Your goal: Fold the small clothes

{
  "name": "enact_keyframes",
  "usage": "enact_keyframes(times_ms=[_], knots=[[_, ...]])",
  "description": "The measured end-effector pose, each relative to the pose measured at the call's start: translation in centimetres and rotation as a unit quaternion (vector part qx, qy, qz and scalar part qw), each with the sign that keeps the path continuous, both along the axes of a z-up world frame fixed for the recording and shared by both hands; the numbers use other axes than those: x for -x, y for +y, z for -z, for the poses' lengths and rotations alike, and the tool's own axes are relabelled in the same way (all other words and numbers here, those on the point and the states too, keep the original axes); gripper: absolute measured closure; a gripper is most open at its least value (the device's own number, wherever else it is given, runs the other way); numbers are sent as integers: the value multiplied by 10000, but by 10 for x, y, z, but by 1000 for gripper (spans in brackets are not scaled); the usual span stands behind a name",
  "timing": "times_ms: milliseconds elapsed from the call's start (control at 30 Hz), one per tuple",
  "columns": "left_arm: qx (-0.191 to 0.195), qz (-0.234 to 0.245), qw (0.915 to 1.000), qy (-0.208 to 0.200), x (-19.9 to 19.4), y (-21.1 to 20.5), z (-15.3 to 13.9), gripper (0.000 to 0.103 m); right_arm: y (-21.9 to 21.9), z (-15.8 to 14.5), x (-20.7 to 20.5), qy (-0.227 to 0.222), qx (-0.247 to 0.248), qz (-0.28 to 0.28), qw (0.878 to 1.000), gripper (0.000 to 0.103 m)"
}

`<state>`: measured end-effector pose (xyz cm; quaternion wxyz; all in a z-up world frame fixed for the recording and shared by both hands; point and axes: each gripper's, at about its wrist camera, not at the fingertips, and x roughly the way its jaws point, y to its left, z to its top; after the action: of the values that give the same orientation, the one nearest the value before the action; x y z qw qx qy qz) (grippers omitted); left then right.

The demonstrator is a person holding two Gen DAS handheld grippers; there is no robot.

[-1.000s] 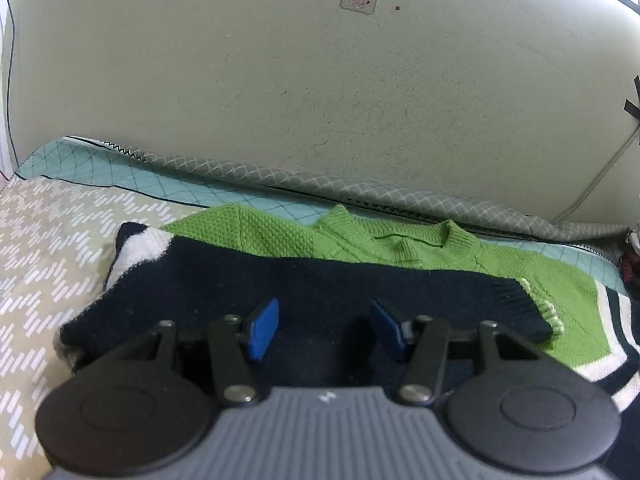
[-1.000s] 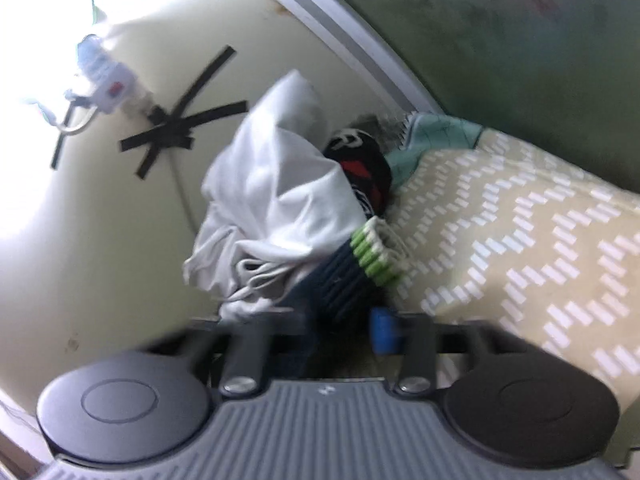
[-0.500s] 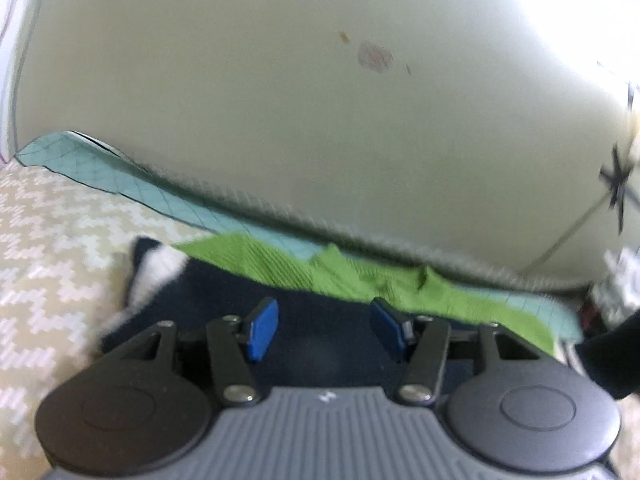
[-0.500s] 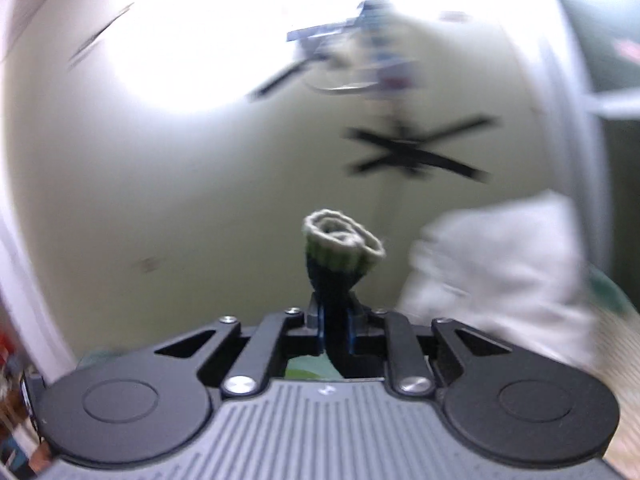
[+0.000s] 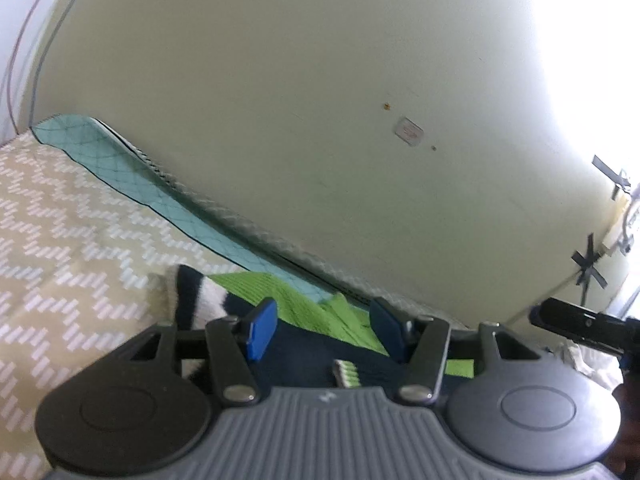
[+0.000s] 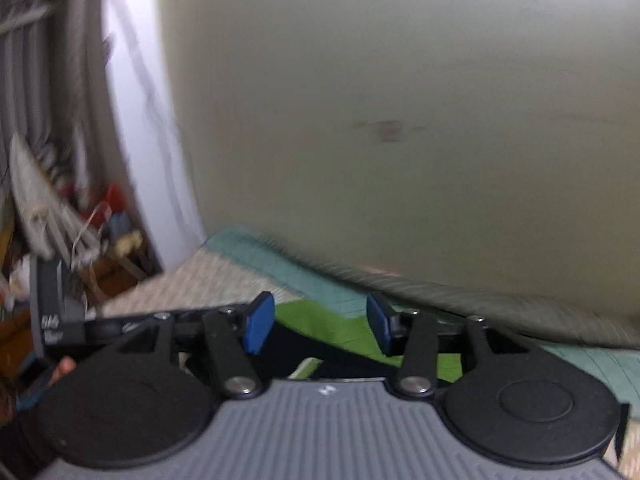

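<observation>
From your left wrist view, the left gripper (image 5: 322, 330) hangs just above the sweater (image 5: 296, 344) with its blue pads spread and nothing between them. The sweater lies on the zigzag bedcover (image 5: 68, 240), close against the wall (image 5: 320, 100) at the bed's far edge. A navy sleeve is laid across the green body, and its green-and-white cuff (image 5: 347, 373) shows just below your jaws. The right gripper (image 5: 580, 326) pokes in at the right edge of this view. The risk here is that the folded sleeve is loose. If you lower these pads carelessly you could snag the cuff and drag the sleeve off the body, undoing the fold. The teal quilted blanket (image 5: 188, 216) sits right behind the sweater, so a deep pinch near the collar could catch it as well.

From your right wrist view, the picture is smeared by motion. The right gripper (image 6: 318, 328) has its jaws opening, and nothing is between the pads; green and navy knit (image 6: 344, 336) lies beyond them. Your left gripper (image 6: 52, 312) shows at the left edge, near this one. Because this hand is moving fast while it opens, the sleeve may have landed crooked or bunched. I judge that you should check its lie before the next fold. The two tools are also close together, so a quick return could knock them against each other.
</observation>
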<state>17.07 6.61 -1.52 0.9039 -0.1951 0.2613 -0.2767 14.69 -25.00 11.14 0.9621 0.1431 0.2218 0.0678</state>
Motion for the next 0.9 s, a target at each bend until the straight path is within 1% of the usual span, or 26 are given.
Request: enact_keyframes(times_ms=[133, 167, 200, 233, 267, 300, 367, 433, 467, 500, 567, 600, 633, 667, 700, 767, 800, 867, 900], knots=[[-453, 197, 9987, 121, 2, -20, 0, 53, -59, 12, 47, 121, -80, 864, 9962, 61], [-571, 279, 9978, 187, 2, -26, -1, 53, -73, 18, 60, 192, -81, 1050, 9943, 59], [-680, 392, 9965, 283, 2, -36, -1, 53, -82, 24, 69, 269, -99, 1185, 9925, 54], [-750, 527, 9950, 386, 1, -43, -2, 54, -90, 31, 80, 348, -135, 1293, 9909, 52], [-856, 684, 9925, 535, 0, -54, -1, 56, -97, 37, 89, 406, -188, 1363, 9897, 45], [-989, 765, 9900, 646, 0, -63, -1, 56, -105, 43, 96, 439, -256, 1437, 9883, 41], [-1275, 828, 9850, 812, 1, -78, 1, 57, -113, 52, 109, 403, -423, 1460, 9876, 41], [-1530, 760, 9807, 947, 0, -89, 6, 59, -109, 62, 116, 429, -593, 1411, 9873, 41], [-1570, 699, 9806, 939, 0, -91, 7, 61, -106, 65, 120, 439, -625, 1347, 9879, 41], [-1582, 658, 9808, 936, -1, -92, 6, 77, -101, 69, 125, 433, -606, 1250, 9894, 41], [-1504, 643, 9808, 1057, -4, -94, 4, 89, -92, 75, 125, 458, -366, 1021, 9931, 41], [-1423, 628, 9819, 1077, -6, -94, 2, 91, -84, 78, 123, 494, -110, 935, 9943, 43], [-1387, 603, 9831, 1030, -6, -95, -3, 91, -80, 82, 121, 559, 184, 937, 9939, 51], [-1393, 553, 9846, 895, -4, -96, -11, 92, -77, 82, 116, 652, 422, 908, 9928, 83], [-1388, 517, 9864, 716, -1, -95, -20, 92, -75, 82, 109, 733, 578, 862, 9919, 98], [-1242, 481, 9902, 421, 6, -90, -38, 92, -72, 78, 110, 718, 778, 800, 9912, 101], [-1231, 411, 9910, 318, 7, -89, -43, 92, -69, 73, 117, 635, 912, 665, 9916, 101], [-1310, 350, 9906, 204, 8, -85, -46, 92, -58, 69, 129, 645, 1398, 443, 9871, 101], [-1414, 327, 9891, 269, 5, -85, -41, 92, -51, 71, 131, 780, 1744, 295, 9811, 101]])
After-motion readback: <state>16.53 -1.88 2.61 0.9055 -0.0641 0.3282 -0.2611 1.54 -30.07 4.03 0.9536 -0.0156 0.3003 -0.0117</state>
